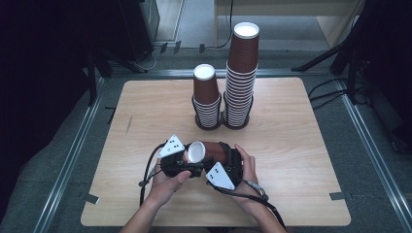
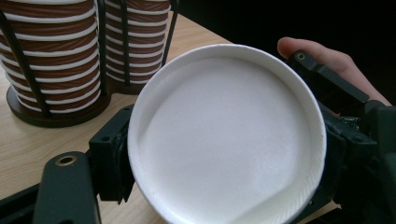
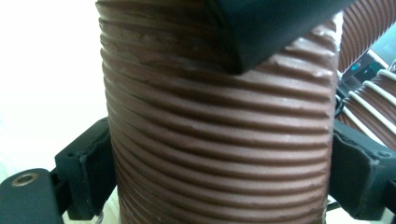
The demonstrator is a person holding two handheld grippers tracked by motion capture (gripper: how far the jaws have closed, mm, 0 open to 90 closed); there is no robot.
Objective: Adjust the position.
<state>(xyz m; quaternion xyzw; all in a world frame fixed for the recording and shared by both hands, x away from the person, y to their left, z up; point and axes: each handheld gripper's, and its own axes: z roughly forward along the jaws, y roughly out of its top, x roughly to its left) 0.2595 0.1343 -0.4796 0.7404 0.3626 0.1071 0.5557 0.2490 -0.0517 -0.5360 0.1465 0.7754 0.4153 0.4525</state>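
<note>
Wooden table (image 1: 291,145), brown cup (image 1: 209,151) sideways, clamped in right tool (image 1: 228,162).

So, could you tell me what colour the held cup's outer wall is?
Brown with horizontal ridges on the cup, clearest in the right gripper view.

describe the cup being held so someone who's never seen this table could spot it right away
Start at the light wooden table and find the two stacks of brown ribbed paper cups standing in dark holders at its far side. Nearer the person, between the left gripper and the right gripper, is a single brown ribbed paper cup. Unlike the stacked ones, it lies sideways, off the table, gripped by both.
</note>
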